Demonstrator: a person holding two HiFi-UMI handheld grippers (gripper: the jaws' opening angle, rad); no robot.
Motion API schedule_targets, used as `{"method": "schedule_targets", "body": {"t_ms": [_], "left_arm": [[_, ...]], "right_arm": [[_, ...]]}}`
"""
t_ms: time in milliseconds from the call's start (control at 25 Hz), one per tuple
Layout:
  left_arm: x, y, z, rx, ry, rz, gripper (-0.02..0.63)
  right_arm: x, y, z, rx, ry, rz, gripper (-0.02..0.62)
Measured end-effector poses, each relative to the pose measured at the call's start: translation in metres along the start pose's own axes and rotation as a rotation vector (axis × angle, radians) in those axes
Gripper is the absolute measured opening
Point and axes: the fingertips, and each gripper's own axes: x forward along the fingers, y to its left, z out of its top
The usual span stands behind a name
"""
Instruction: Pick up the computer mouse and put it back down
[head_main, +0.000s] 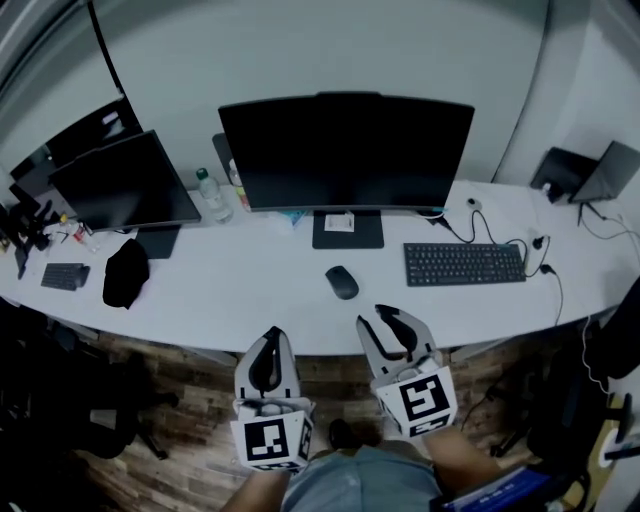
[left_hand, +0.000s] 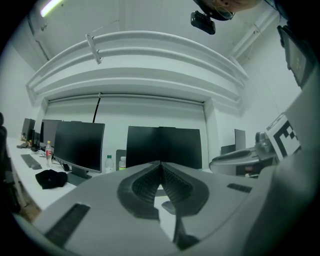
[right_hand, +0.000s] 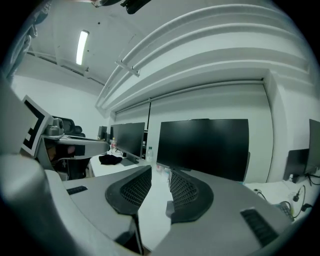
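Note:
A dark computer mouse (head_main: 341, 282) lies on the white desk (head_main: 230, 295), in front of the big centre monitor (head_main: 345, 150). Both grippers hover at the desk's near edge, short of the mouse and pointing level toward it. My left gripper (head_main: 270, 340) is below and to the left of the mouse, and its ribbed pads meet at the tips (left_hand: 160, 164) with nothing held. My right gripper (head_main: 385, 318) is just below and right of the mouse. Its jaws (right_hand: 160, 172) stand partly apart, drawing slowly together, with only desk surface showing in the gap.
A black keyboard (head_main: 463, 263) lies right of the mouse, with cables (head_main: 500, 240) behind it. A second monitor (head_main: 125, 180), a water bottle (head_main: 212, 195), a black cap (head_main: 125, 272) and a small keypad (head_main: 65, 275) stand at the left. Dark stands (head_main: 585, 175) sit far right.

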Motion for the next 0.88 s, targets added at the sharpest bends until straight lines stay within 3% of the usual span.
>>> {"method": "schedule_targets", "body": {"t_ms": [560,880], "left_arm": [[0.054,0.0,-0.026,0.013,0.079,-0.074,0.008],[0.102,0.002,-0.031,0.029,0.103,-0.063,0.008]], "right_arm": [[0.037,-0.033,-0.014,0.053,0.034,-0.067,0.125],[0.078,-0.059,-0.029,0.076,0.059,-0.031,0.131]]}}
